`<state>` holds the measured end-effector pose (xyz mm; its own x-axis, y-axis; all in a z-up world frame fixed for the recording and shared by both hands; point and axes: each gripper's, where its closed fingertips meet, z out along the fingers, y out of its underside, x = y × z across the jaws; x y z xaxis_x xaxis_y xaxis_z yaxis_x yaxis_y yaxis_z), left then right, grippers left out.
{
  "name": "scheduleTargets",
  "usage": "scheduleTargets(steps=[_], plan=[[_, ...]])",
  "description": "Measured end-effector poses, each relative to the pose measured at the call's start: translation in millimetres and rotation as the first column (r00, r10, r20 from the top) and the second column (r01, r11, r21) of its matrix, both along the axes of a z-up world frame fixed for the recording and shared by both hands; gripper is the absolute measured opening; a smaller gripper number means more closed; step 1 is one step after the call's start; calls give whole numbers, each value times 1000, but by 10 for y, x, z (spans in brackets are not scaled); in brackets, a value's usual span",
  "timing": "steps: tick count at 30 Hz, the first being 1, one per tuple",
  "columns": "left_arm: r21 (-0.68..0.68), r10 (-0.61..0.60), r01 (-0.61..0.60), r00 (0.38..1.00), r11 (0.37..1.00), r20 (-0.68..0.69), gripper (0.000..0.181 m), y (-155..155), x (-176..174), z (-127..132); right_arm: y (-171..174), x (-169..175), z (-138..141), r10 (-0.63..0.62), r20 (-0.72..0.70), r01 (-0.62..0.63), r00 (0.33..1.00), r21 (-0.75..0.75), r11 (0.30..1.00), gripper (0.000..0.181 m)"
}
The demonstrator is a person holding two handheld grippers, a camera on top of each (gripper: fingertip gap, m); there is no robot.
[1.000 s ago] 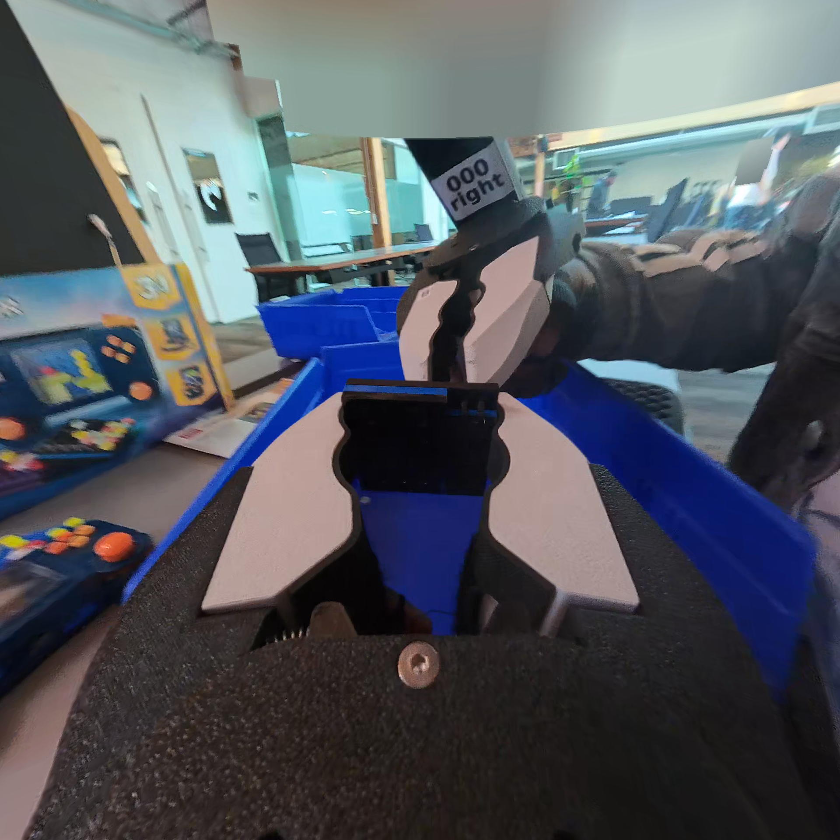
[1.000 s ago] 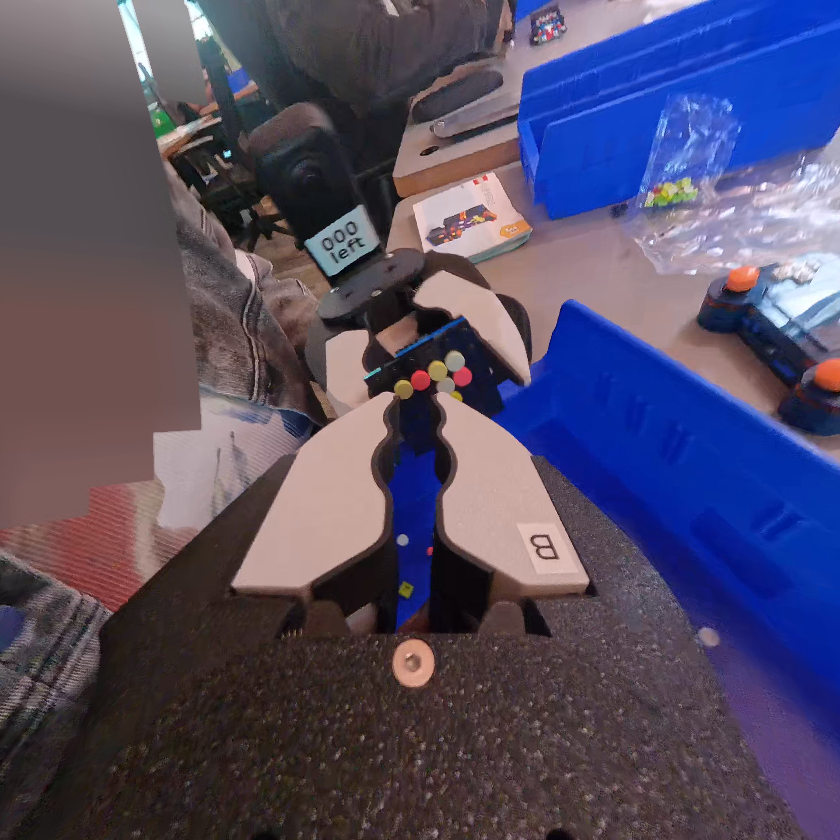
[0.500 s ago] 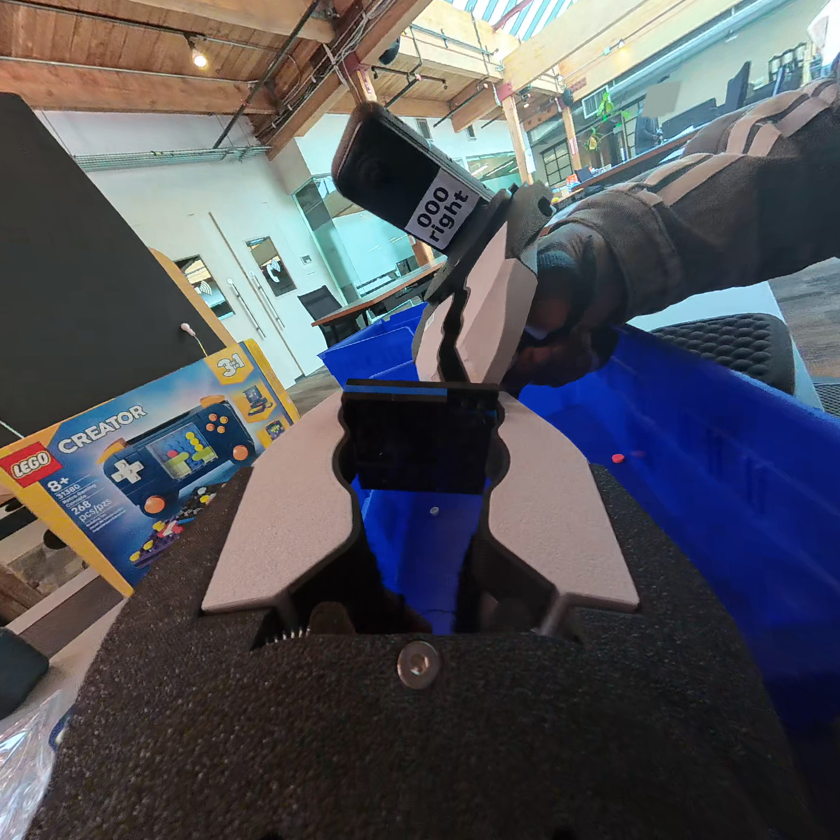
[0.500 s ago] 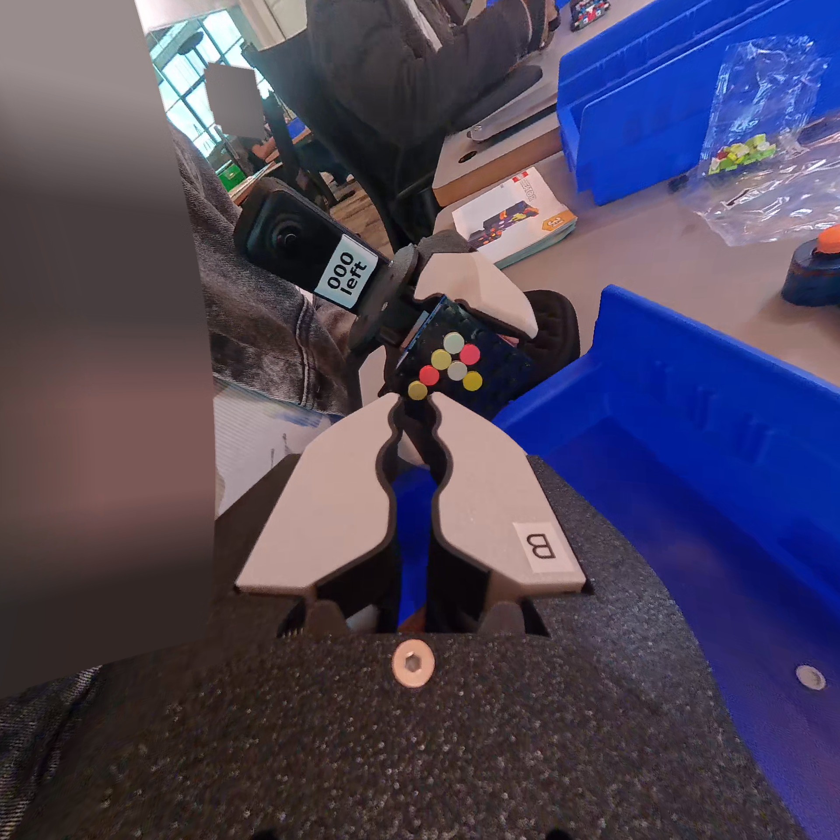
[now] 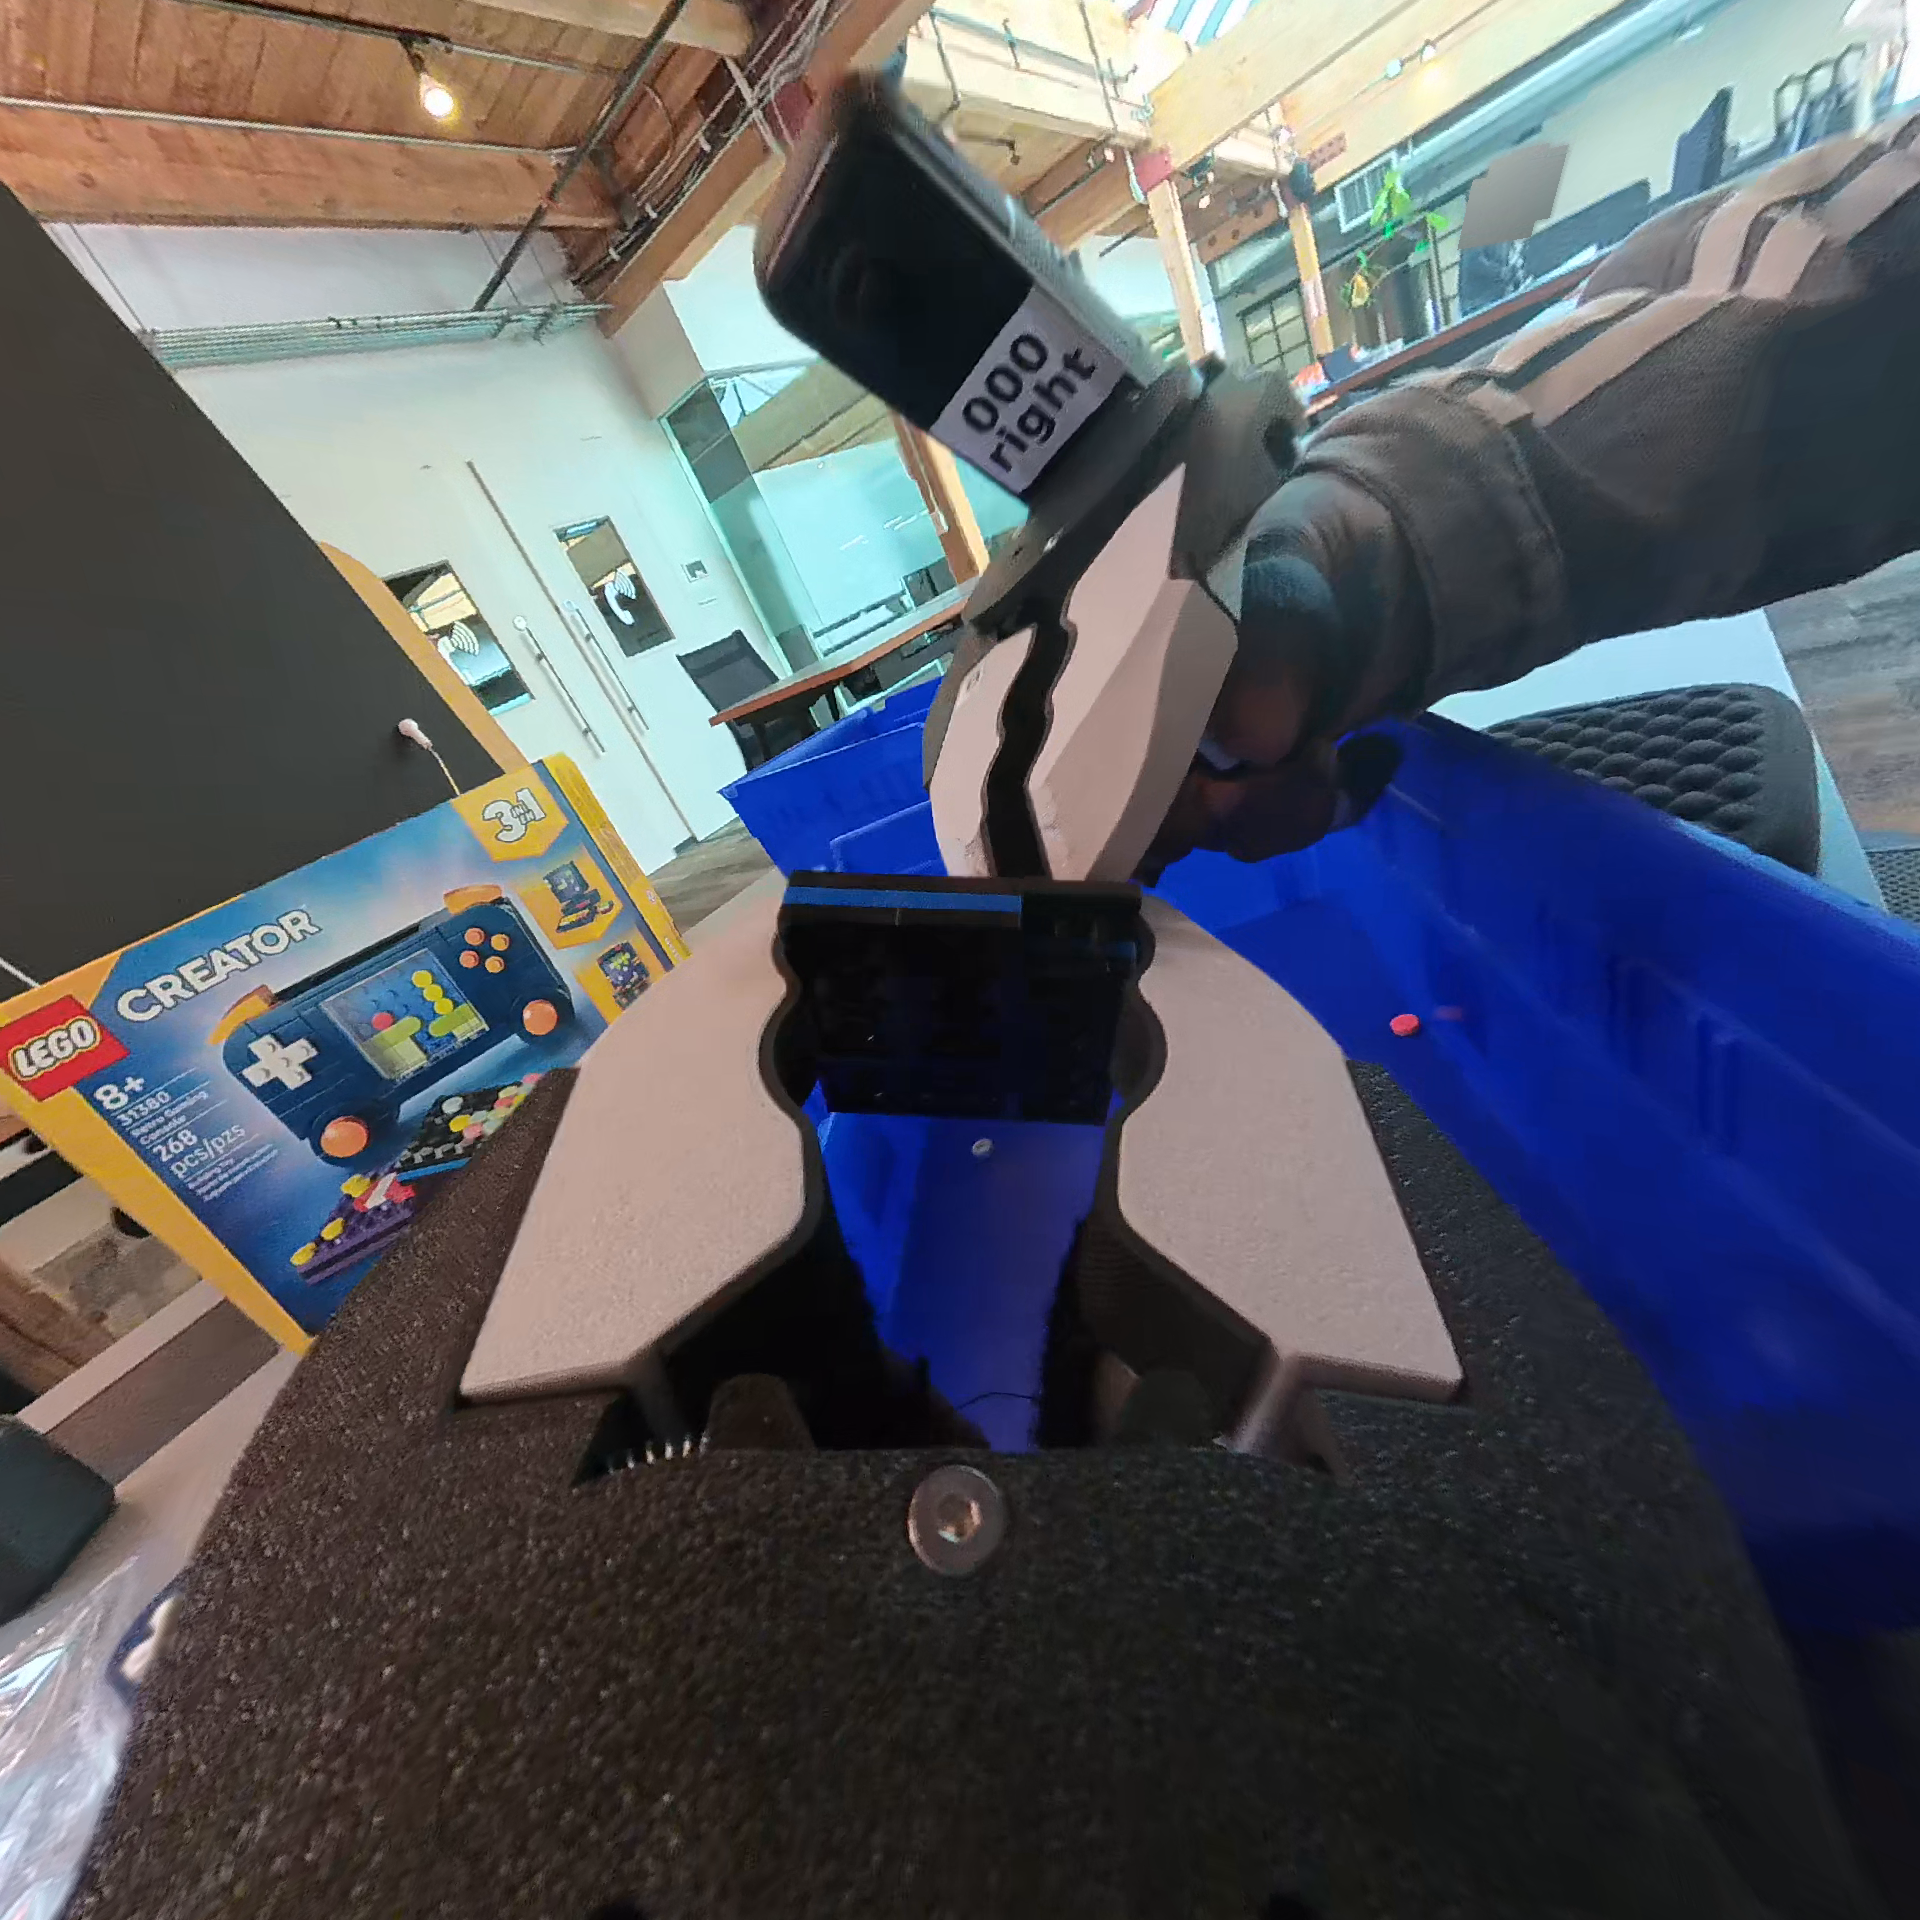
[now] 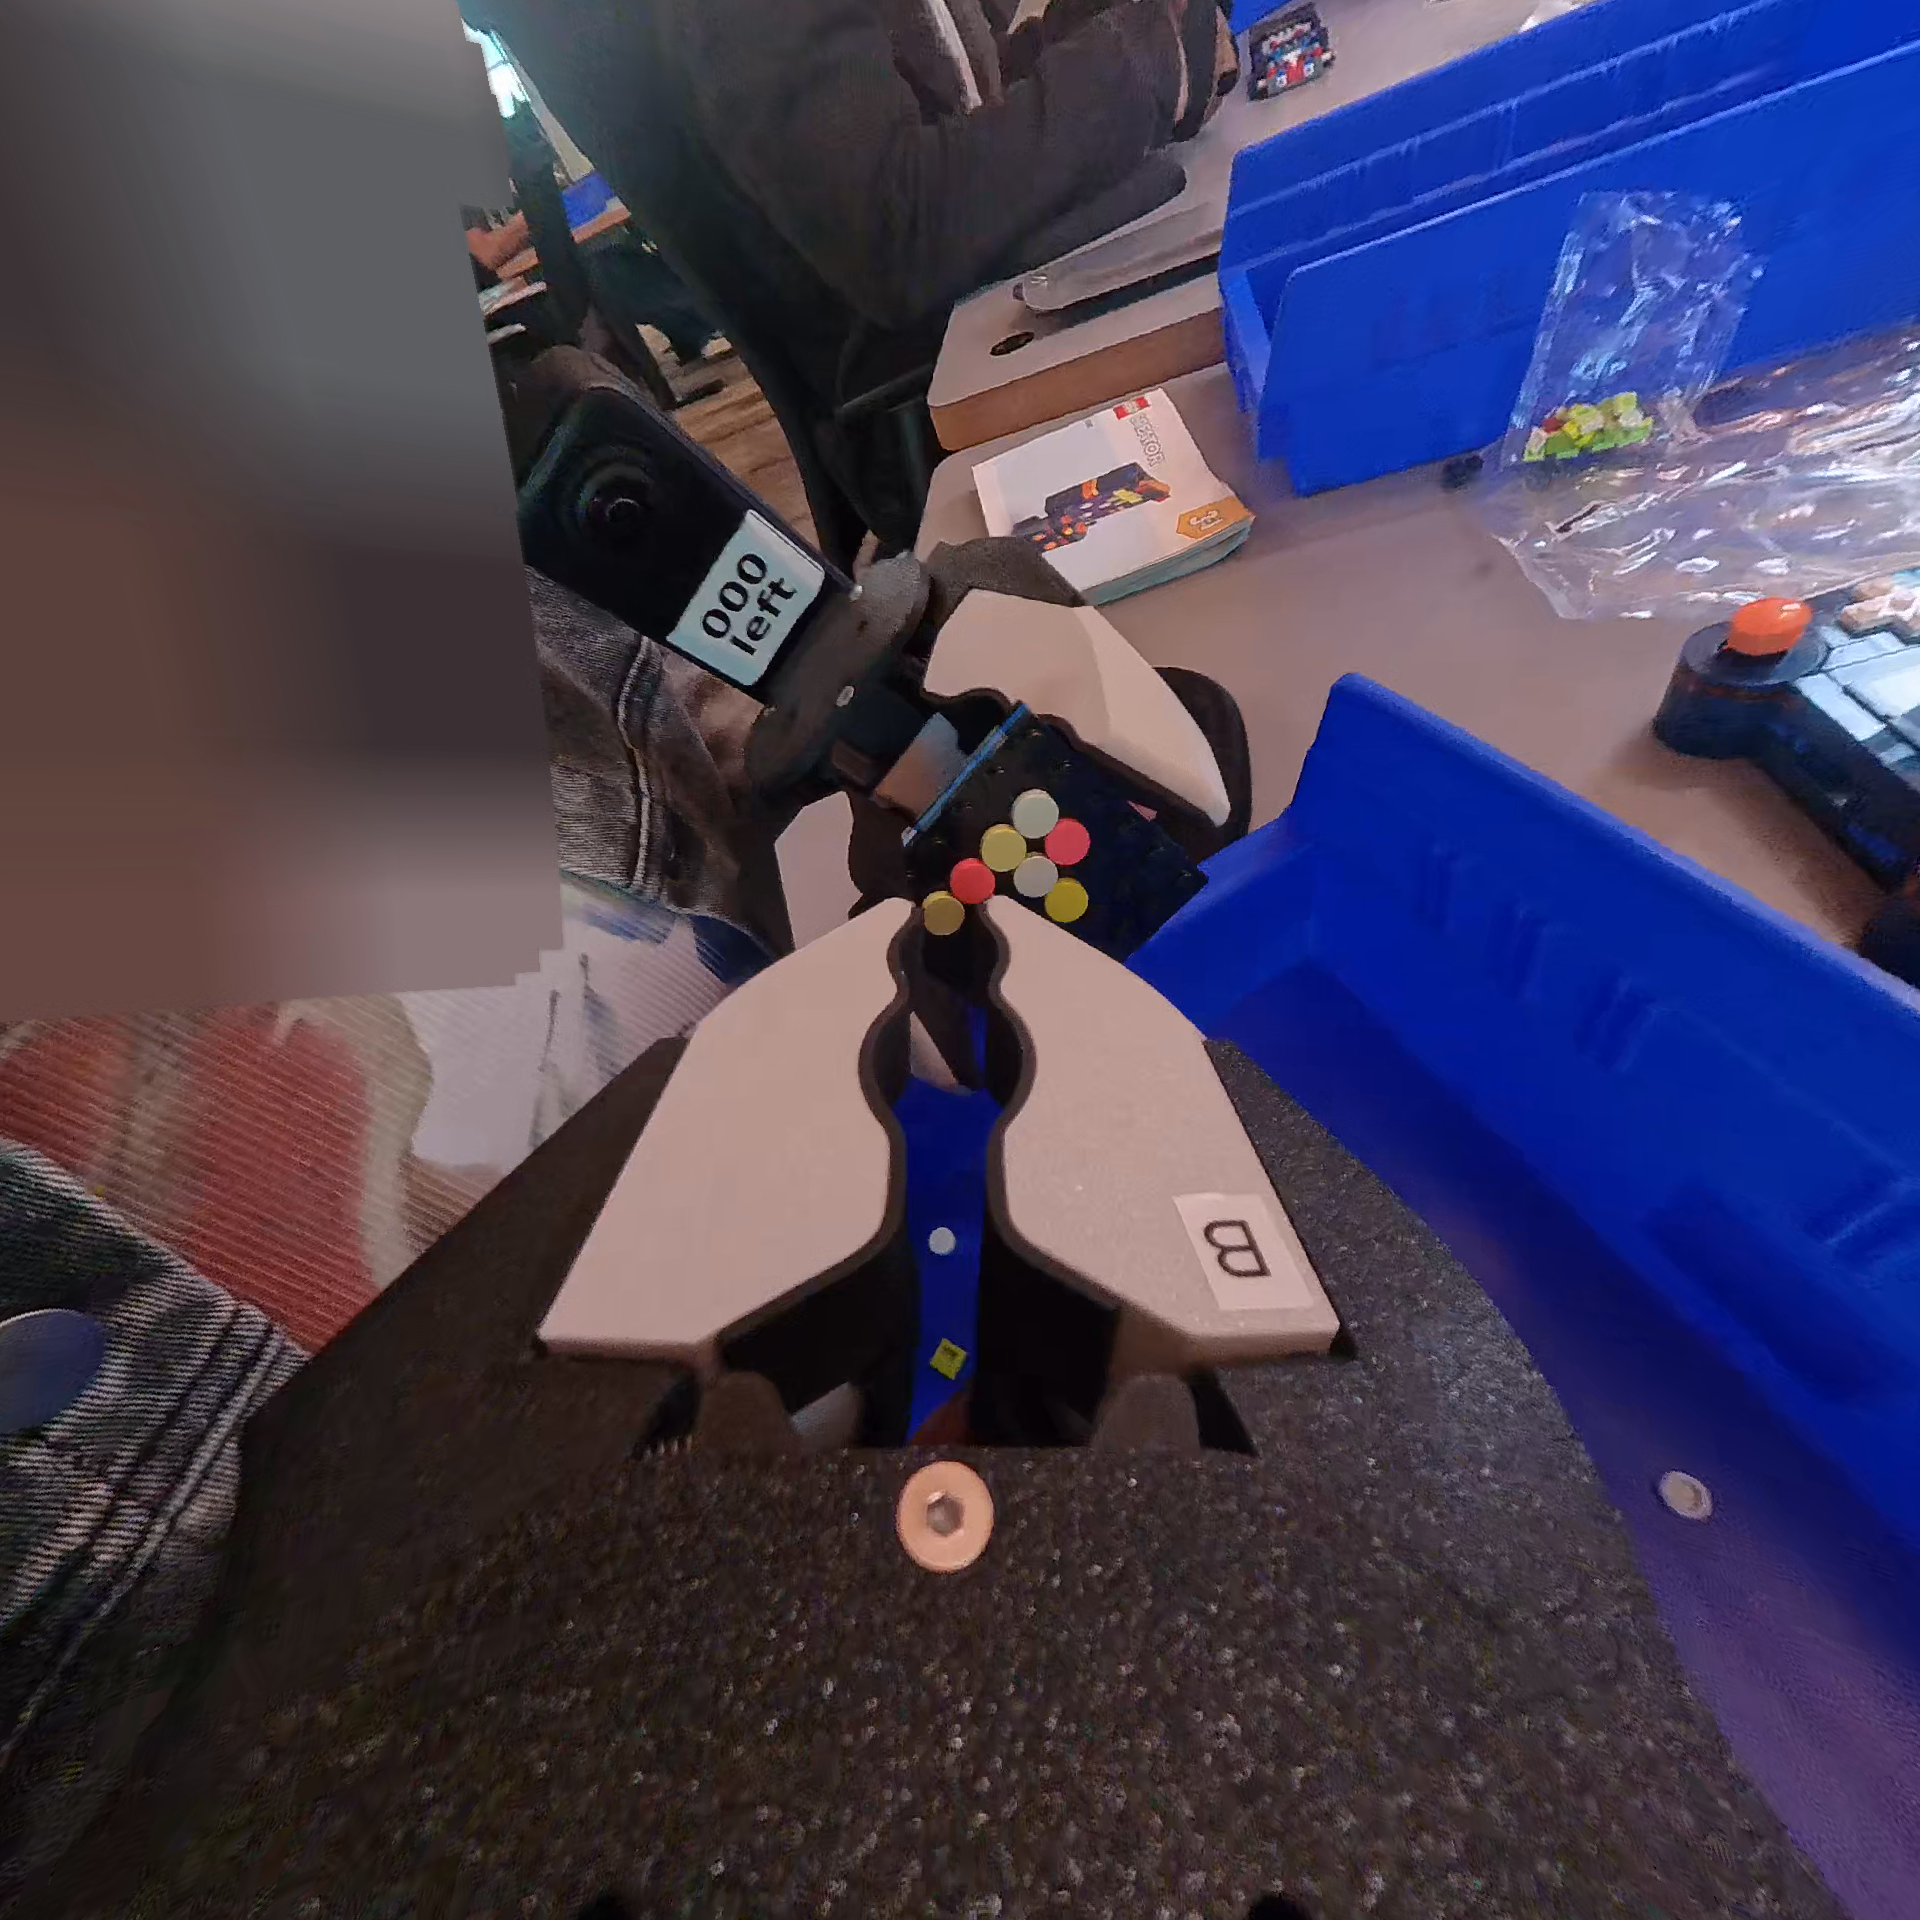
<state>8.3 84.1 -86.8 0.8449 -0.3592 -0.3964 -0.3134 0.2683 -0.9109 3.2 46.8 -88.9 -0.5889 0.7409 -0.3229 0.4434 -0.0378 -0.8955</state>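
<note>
— Left gripper (image 5: 961, 997): what has it got?
— Its jaws are clamped on a dark plate (image 5: 956, 1003), held above the blue bin (image 5: 1558, 1039). In the right wrist view the same plate (image 6: 1049, 862) carries yellow, red and white round studs (image 6: 1023, 857).
— And the right gripper (image 6: 961, 925)?
— Nearly together, only a thin slit between the fingertips. They sit at the plate's edge, at a yellow stud (image 6: 943, 914); whether they pinch anything I cannot tell. From the left wrist view that gripper (image 5: 1013, 862) comes down from 1 o'clock onto the plate's top edge, held by a gloved hand (image 5: 1288, 665).
— Anything about them?
— Toy box (image 5: 312, 1039) at 9 o'clock in the left view. In the right view, a booklet (image 6: 1117, 509) at 12, a clear bag (image 6: 1662, 416) at 2, a model with an orange knob (image 6: 1766, 686) at 3. Loose studs (image 6: 942, 1240) lie in the bin.
</note>
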Motion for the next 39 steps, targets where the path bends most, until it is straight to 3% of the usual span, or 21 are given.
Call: scheduleTargets(steps=[7,11,22,25,27,28,30,32,34,39], plan=[[-52,43,-46,997,998,-67,58,38,9,-93,38,26,-79,-14,5,14,1000,60,998,7],[-109,46,-46,999,993,-8,58,50,-7,-157,55,11,-124,-40,29,37,999,84,996,6],[-279,196,-173,979,944,55,55,117,-161,-442,162,-73,-351,-207,157,165,966,245,955,0],[-291,221,-200,975,935,39,56,136,-188,-479,241,-112,-429,-287,181,217,941,329,919,0],[-260,75,-39,989,965,129,55,95,147,-355,401,-123,-701,-380,216,228,899,510,829,0],[-275,94,-68,992,959,84,55,117,133,-427,460,-101,-862,-396,243,194,886,580,791,1],[-273,153,-111,978,956,140,56,149,-56,-406,529,-141,-734,-430,233,278,872,488,828,0],[-238,128,-71,964,969,232,55,107,-117,-310,738,-90,-527,-490,196,361,849,461,811,0],[-230,158,-110,966,967,206,56,122,-158,-319,795,-45,-365,-501,175,390,847,436,811,0],[-162,101,-61,964,985,247,55,64,-82,-224,389,-48,-27,-346,128,332,929,122,935,0]])
